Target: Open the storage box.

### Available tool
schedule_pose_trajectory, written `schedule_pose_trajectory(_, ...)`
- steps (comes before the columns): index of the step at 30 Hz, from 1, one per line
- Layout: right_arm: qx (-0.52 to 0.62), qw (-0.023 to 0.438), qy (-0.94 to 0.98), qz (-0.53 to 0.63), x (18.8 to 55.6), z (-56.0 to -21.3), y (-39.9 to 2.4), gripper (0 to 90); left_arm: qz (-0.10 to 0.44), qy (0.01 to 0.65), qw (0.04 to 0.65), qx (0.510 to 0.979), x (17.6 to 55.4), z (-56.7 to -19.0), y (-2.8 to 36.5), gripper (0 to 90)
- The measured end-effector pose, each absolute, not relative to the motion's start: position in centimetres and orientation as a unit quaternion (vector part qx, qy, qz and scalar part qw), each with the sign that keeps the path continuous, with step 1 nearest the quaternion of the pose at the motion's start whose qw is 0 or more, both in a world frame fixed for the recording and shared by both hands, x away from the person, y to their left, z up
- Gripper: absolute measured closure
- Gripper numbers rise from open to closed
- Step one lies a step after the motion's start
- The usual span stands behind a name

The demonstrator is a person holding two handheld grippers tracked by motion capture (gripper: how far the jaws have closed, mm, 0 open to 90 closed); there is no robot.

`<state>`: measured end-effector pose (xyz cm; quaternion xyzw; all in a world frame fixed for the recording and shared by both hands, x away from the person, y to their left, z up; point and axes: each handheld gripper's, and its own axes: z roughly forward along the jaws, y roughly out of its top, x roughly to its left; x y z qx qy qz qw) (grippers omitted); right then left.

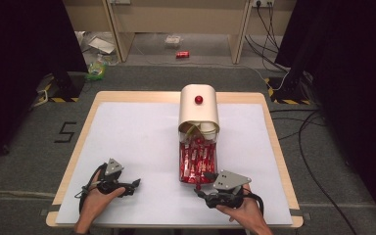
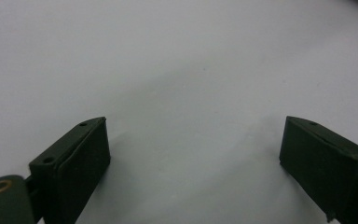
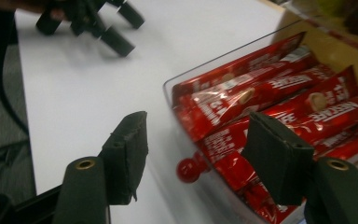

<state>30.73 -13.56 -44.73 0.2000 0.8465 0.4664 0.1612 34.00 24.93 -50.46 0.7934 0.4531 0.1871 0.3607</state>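
Fingers of right gripper (image 3: 193, 158) stand apart, bracketing red knob (image 3: 188, 170) on clear drawer (image 3: 200, 77); nothing gripped. Left gripper (image 2: 193, 154), well left of drawer, likewise open.

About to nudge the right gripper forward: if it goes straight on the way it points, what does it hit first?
Most likely the red knob on the front of the clear drawer, which sits between the open jaws of the right gripper, just ahead. Red sachets lie behind that wall. Depth is hard to judge.
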Motion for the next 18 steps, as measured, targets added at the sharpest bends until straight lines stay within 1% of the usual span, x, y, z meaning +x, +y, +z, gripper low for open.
schedule_pose_trajectory(4,0.234,0.172,0.834,0.469,31.2,-44.5,-13.4,42.1,0.187,0.453,0.361,0.794,34.0,-50.5,24.9,7.6)
schedule_pose_trajectory(6,0.253,0.169,0.825,0.476,31.4,-44.4,-13.3,43.3,0.187,0.453,0.361,0.793,34.0,-50.5,24.9,7.6)
schedule_pose_trajectory(10,0.266,0.184,0.816,0.478,31.8,-44.0,-13.2,44.6,0.187,0.453,0.361,0.793,34.0,-50.5,24.9,7.6)
schedule_pose_trajectory(18,0.273,0.188,0.815,0.476,32.3,-43.9,-12.5,45.3,0.187,0.453,0.36,0.794,34.0,-50.5,24.9,7.6)
